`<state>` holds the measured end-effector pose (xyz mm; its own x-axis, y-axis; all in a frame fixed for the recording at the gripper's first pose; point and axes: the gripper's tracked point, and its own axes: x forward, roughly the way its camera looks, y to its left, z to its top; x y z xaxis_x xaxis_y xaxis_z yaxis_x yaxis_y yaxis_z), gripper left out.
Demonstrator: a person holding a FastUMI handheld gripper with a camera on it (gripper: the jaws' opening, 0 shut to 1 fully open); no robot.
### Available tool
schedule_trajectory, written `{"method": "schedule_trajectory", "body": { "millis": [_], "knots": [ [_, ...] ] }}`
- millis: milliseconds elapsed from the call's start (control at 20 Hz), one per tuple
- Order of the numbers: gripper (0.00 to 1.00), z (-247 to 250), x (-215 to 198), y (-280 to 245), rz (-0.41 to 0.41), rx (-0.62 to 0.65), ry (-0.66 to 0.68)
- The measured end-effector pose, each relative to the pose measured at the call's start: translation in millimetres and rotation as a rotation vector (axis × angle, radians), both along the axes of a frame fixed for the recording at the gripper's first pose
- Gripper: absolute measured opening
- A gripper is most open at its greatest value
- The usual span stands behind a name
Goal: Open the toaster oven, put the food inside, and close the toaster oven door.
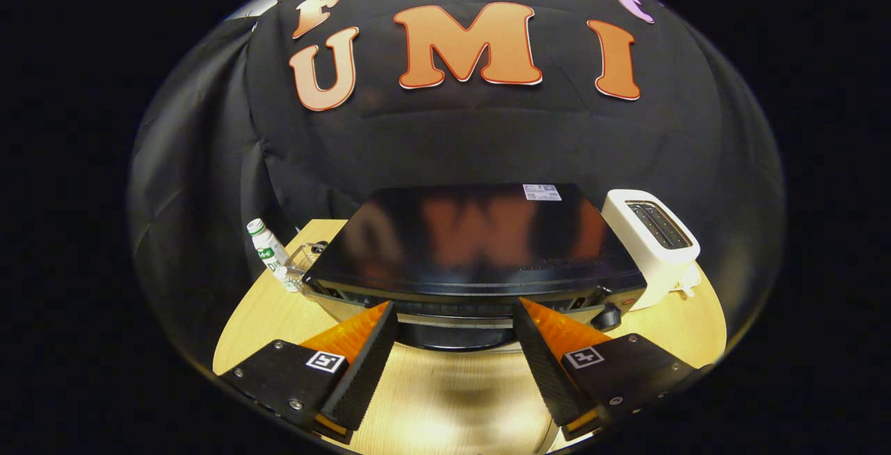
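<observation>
The toaster oven (473, 239) is a black box with a glossy top, standing on a round wooden table (278, 316). I look down on it from above and in front. Its front face runs just ahead of my fingertips, with a pale bar (452, 318) along its upper edge and a dark knob (607, 316) at the right end. I cannot tell whether the door is open. My gripper (454, 307) is open, its fingers spread wide on either side of the middle of the front, with nothing between them.
A white slot toaster (654, 246) stands close to the oven's right side. Left of the oven are a small white bottle with a green label (268, 246) and a wire basket (303, 260). Bare table lies beneath my fingers.
</observation>
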<state>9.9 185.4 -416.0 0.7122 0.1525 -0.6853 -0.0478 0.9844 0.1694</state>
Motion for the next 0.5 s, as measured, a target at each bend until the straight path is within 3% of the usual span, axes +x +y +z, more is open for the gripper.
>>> {"method": "schedule_trajectory", "body": {
  "millis": [300,500],
  "knots": [
    [0.93,-13.7,-59.2,4.2,0.153,-0.072,0.093],
    [0.93,-25.0,-101.0,8.5,0.196,-0.069,0.188]
  ]
}}
